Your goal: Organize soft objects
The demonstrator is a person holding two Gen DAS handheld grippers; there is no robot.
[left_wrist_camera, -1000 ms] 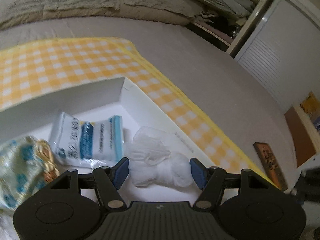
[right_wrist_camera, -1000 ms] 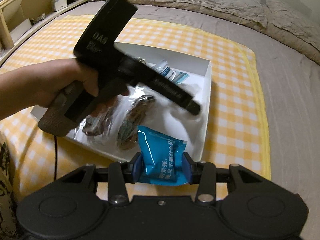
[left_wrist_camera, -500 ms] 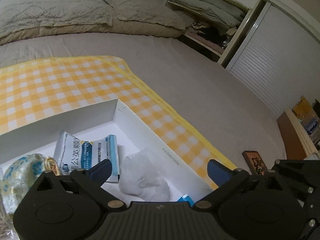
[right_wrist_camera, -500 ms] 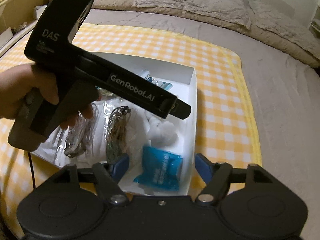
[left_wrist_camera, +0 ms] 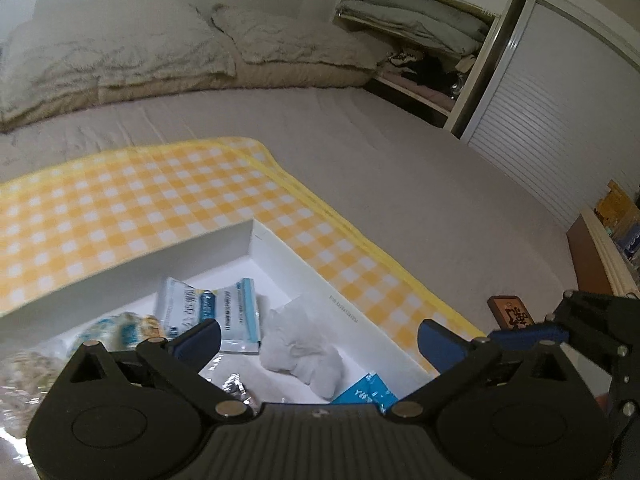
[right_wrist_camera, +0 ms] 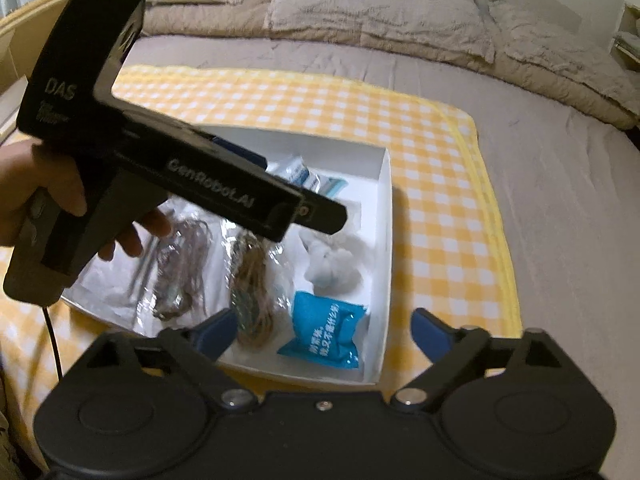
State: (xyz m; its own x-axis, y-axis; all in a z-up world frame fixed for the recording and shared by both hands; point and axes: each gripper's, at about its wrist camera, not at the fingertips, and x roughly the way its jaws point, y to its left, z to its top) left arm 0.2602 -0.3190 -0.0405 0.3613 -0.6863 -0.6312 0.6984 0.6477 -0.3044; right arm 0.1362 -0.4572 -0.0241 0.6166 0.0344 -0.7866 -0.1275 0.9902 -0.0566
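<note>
White box (right_wrist_camera: 382, 240), shallow, sits on the yellow checked cloth (right_wrist_camera: 440, 200) on the bed and already holds the white cotton wad (right_wrist_camera: 334, 264), blue packet (right_wrist_camera: 326, 334), pale wipes pack (left_wrist_camera: 208, 312) and two clear-bagged cord bundles (right_wrist_camera: 250, 280); judged near complete, no loose soft item seen outside it. Left hand-held gripper (left_wrist_camera: 318, 338): jaws wide, empty, raised over the box with the wad below between its fingers, untouched. Right hand-held gripper (right_wrist_camera: 322, 330): jaws opening, nothing gripped, blue packet lying free in the box's near corner between them.
</note>
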